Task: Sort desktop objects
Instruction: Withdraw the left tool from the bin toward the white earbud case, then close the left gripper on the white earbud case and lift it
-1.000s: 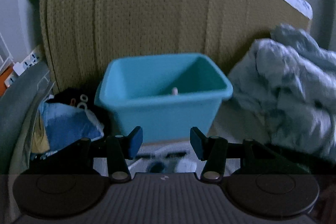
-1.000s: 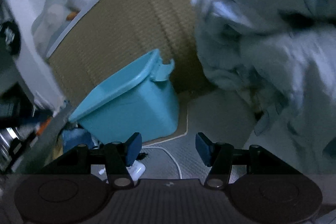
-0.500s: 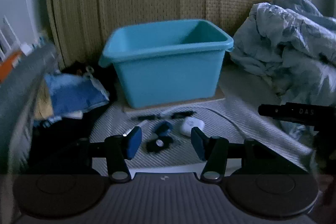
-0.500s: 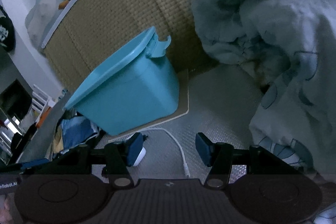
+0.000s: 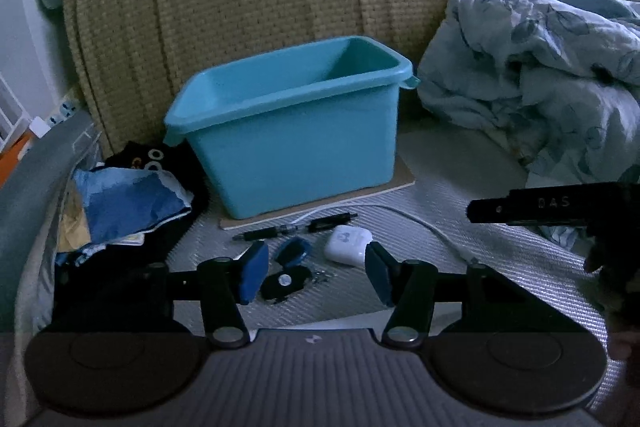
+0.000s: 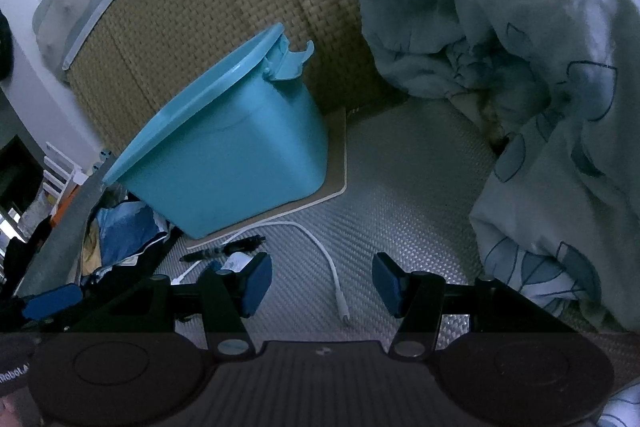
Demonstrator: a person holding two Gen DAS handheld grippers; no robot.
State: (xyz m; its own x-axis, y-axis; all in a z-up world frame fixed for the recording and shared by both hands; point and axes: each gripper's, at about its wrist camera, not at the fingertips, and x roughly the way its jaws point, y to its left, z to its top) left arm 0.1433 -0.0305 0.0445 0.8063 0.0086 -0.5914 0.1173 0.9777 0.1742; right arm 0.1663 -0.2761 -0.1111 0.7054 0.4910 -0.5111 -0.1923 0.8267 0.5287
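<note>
Several small items (image 5: 286,281) lie between left hand-held gripper (image 5: 316,277).

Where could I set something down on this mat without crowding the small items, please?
The bare stretch of mat between the teal bin and the rumpled duvet is free, bordered in front by the white cable. It is crowded in front of the bin, where the pen, white case and dark small items lie together.
</note>
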